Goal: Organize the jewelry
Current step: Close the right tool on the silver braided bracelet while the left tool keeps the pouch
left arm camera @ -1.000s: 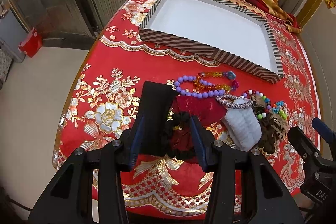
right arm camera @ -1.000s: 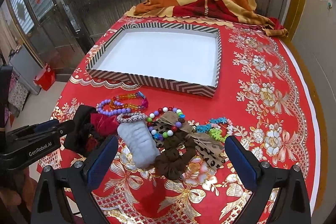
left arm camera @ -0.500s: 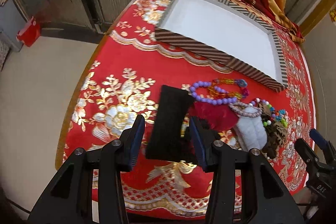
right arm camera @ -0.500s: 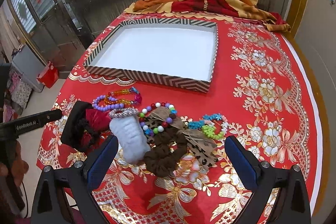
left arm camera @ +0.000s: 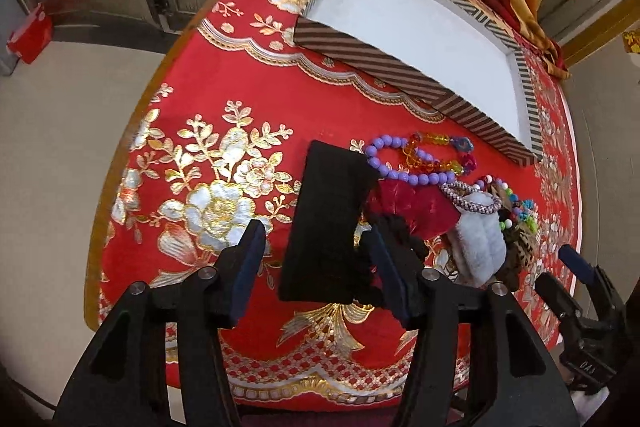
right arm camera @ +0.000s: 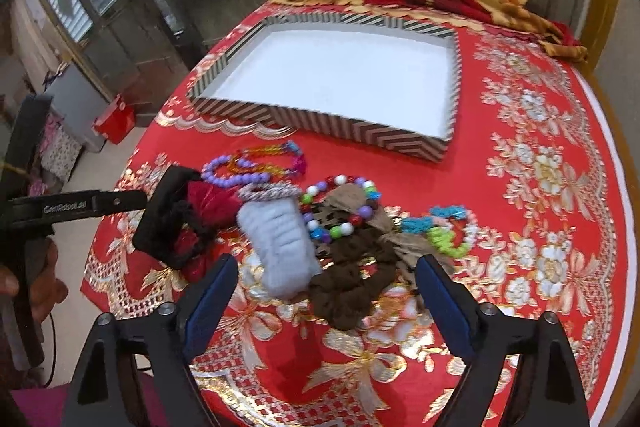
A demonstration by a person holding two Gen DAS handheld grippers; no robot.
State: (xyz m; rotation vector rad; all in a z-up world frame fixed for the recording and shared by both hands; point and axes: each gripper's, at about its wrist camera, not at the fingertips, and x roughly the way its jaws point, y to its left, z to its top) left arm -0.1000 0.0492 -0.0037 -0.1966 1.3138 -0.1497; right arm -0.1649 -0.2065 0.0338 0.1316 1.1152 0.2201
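Red-and-gold cloth covers the desk (right arm camera: 540,155), where a striped tray (right arm camera: 320,125) sits at twelve o'clock, beads and scrunchies heaped below it. The left gripper (left arm camera: 316,267), jaws just widened, straddles a black pouch (left arm camera: 330,219) without pressing it. The right gripper (right arm camera: 326,287), jaws narrowing yet apart, hovers over a brown scrunchie (right arm camera: 352,287).

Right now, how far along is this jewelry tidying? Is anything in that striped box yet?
Nothing looks done: the striped box is bare inside. All the jewelry sits in a pile in front of it, such as the purple bead bracelet and the brown scrunchie. In hand: the left gripper has just been opening its jaws around the black pouch, not pressing it. The right gripper hovers open. Everything remains to be moved.
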